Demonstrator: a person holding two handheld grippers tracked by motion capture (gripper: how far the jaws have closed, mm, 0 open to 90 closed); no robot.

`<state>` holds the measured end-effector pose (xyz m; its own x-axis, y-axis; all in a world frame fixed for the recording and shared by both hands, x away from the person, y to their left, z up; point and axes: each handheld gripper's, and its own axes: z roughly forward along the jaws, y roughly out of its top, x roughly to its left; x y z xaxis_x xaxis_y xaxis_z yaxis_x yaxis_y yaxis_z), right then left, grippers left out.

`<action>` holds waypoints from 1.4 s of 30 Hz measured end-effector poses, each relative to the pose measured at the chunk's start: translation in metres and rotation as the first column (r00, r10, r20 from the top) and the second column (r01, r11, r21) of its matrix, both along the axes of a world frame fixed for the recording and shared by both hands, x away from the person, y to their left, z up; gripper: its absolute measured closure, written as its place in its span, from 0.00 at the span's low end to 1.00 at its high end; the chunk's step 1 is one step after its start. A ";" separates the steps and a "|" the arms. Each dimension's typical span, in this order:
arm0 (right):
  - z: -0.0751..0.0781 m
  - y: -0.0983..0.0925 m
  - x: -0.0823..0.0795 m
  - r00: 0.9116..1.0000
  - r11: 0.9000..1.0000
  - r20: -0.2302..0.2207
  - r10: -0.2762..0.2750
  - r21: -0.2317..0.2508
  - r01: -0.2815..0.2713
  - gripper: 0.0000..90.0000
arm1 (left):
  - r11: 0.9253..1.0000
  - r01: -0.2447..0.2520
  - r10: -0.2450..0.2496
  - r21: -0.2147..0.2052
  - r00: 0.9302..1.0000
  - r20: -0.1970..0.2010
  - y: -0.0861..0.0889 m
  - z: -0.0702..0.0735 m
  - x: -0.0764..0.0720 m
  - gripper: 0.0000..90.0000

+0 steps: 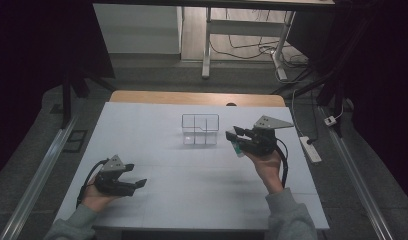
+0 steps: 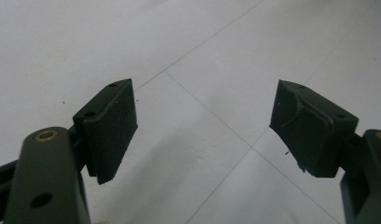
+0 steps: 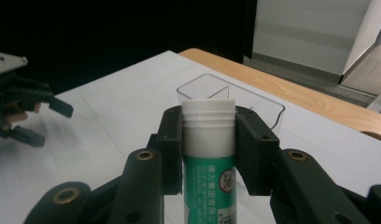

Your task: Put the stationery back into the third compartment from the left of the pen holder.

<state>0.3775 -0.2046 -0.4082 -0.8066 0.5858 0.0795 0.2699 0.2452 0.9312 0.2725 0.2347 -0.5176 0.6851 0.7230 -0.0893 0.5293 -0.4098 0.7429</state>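
Observation:
A white tube with a green label (image 3: 208,158) stands upright between the jaws of my right gripper (image 3: 208,140), which is shut on it just below its ribbed white top. In the high view my right gripper (image 1: 233,135) hovers right of a clear plastic divided container (image 1: 200,129), with the tube (image 1: 237,148) hanging under it. The container (image 3: 247,100) lies just beyond the tube in the right gripper view. My left gripper (image 1: 136,176) rests low at the table's front left, open, its pads (image 2: 114,126) wide apart over bare white table.
The white table surface (image 1: 192,185) has a wooden strip (image 1: 197,98) along its far edge. A power strip (image 1: 310,149) and cables lie on the floor to the right. A desk frame (image 1: 207,45) stands beyond the table.

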 end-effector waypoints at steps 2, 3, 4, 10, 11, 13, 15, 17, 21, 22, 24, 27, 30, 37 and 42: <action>0.001 0.001 0.003 1.000 1.000 -0.004 -0.004 0.010 0.004 0.71 | 1.000 -0.001 0.001 -0.004 1.000 -0.001 0.001 0.000 0.000 0.25; 0.001 0.002 0.004 1.000 1.000 0.000 -0.010 0.007 0.010 0.71 | 1.000 -0.002 0.002 -0.006 1.000 -0.001 0.001 0.000 0.000 0.25; 0.001 0.002 0.005 1.000 1.000 0.002 -0.016 0.009 0.016 0.71 | 1.000 -0.004 0.004 -0.007 1.000 -0.001 0.002 0.000 0.000 0.25; 0.003 0.004 0.014 0.999 0.999 0.000 -0.039 0.036 0.039 0.71 | 1.000 -0.006 0.006 -0.012 1.000 0.000 0.004 0.000 0.001 0.25; 0.004 0.005 0.016 0.999 0.998 0.001 -0.043 0.038 0.043 0.71 | 1.000 -0.005 0.005 -0.013 1.000 -0.001 0.004 0.000 0.001 0.25; 0.004 0.007 0.019 0.999 0.998 0.003 -0.048 0.043 0.048 0.71 | 1.000 -0.004 0.004 -0.012 1.000 0.000 0.004 -0.001 0.001 0.25; 0.005 0.008 0.022 0.999 0.998 0.005 -0.054 0.045 0.053 0.71 | 1.000 -0.005 0.005 -0.013 1.000 -0.001 0.004 -0.001 0.000 0.25; 0.006 0.010 0.025 0.998 0.997 0.012 -0.055 0.056 0.054 0.71 | 1.000 -0.004 0.004 -0.013 1.000 -0.001 0.004 -0.001 0.001 0.25; 0.008 0.014 0.030 0.998 0.996 0.012 -0.057 0.065 0.056 0.71 | 1.000 -0.003 0.003 -0.013 1.000 -0.001 0.004 -0.001 0.000 0.25; 0.009 0.015 0.031 0.998 0.997 0.013 -0.056 0.061 0.055 0.71 | 1.000 -0.004 0.004 -0.014 1.000 -0.002 0.005 -0.001 0.000 0.25; 0.009 0.017 0.033 0.998 0.996 0.015 -0.060 0.069 0.059 0.71 | 1.000 -0.003 0.003 -0.014 1.000 -0.002 0.005 -0.001 0.001 0.25; 0.010 0.018 0.038 0.998 0.994 0.009 -0.065 0.094 0.064 0.71 | 1.000 0.001 -0.001 -0.009 1.000 -0.002 0.005 -0.001 0.001 0.25; 0.012 0.020 0.042 0.998 0.992 0.005 -0.070 0.101 0.070 0.71 | 1.000 0.004 -0.004 -0.008 1.000 0.000 0.004 -0.001 0.000 0.25; 0.015 0.026 0.054 0.996 0.991 0.002 -0.085 0.105 0.084 0.71 | 1.000 0.007 -0.007 -0.009 1.000 -0.005 0.005 -0.002 0.001 0.25; 0.020 0.031 0.065 0.994 0.990 0.014 -0.112 0.088 0.110 0.71 | 1.000 0.009 -0.009 -0.009 1.000 -0.006 0.006 -0.002 0.001 0.25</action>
<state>0.4421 -0.1737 -0.3884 -0.7390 0.6631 0.1195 0.2730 0.1325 0.9529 0.2730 0.2406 -0.5197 0.6910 0.7159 -0.0999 0.5298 -0.4076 0.7437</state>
